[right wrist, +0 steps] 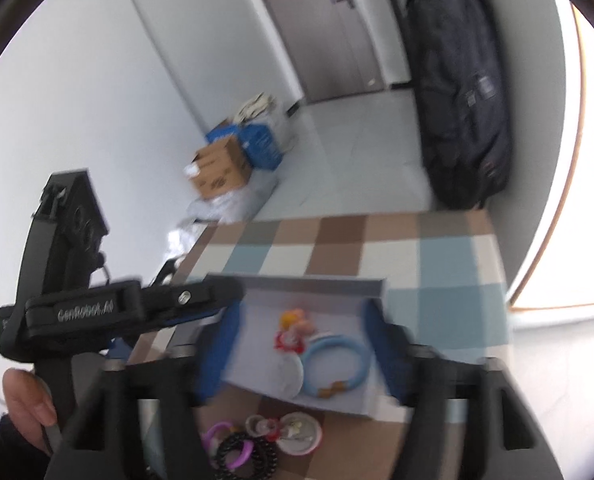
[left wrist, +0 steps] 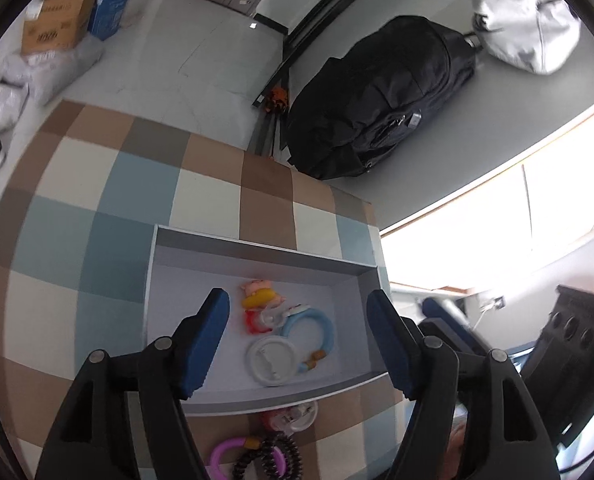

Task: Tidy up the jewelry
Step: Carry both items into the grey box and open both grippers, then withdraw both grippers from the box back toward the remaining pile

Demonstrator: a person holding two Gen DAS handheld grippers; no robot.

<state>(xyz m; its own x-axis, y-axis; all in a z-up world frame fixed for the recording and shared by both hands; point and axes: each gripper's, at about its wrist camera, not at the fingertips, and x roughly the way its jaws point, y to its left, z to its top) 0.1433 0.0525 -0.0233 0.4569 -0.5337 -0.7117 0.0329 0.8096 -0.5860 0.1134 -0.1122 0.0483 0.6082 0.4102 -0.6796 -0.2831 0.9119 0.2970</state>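
Left wrist view: left claw point(left wrist: 299, 336) agape, empty, above grey tray point(left wrist: 257, 254) holding blue bracelet point(left wrist: 324, 326), white ring point(left wrist: 272, 362), pig charm point(left wrist: 259, 295). Right claw point(right wrist: 297, 350) likewise spread, empty. Left near worktop's point(left wrist: 97, 220) front edge: purple ring point(left wrist: 221, 451), black coil tie point(left wrist: 283, 454), clear bangle point(left wrist: 297, 418).

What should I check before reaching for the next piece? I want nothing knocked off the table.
1. Left gripper open, nothing between the pads: ok.
2. Right gripper open, empty: ok, though that view is blurred.
3. Grey tray has bare floor left beside the blue bracelet and white ring: ok.
4. Pieces outside the tray in view, namely purple ring, black coil bracelet: ok.
5. Purple ring and coil separate: not ok, they overlap.
6. Clear round piece is loose: cannot tell.
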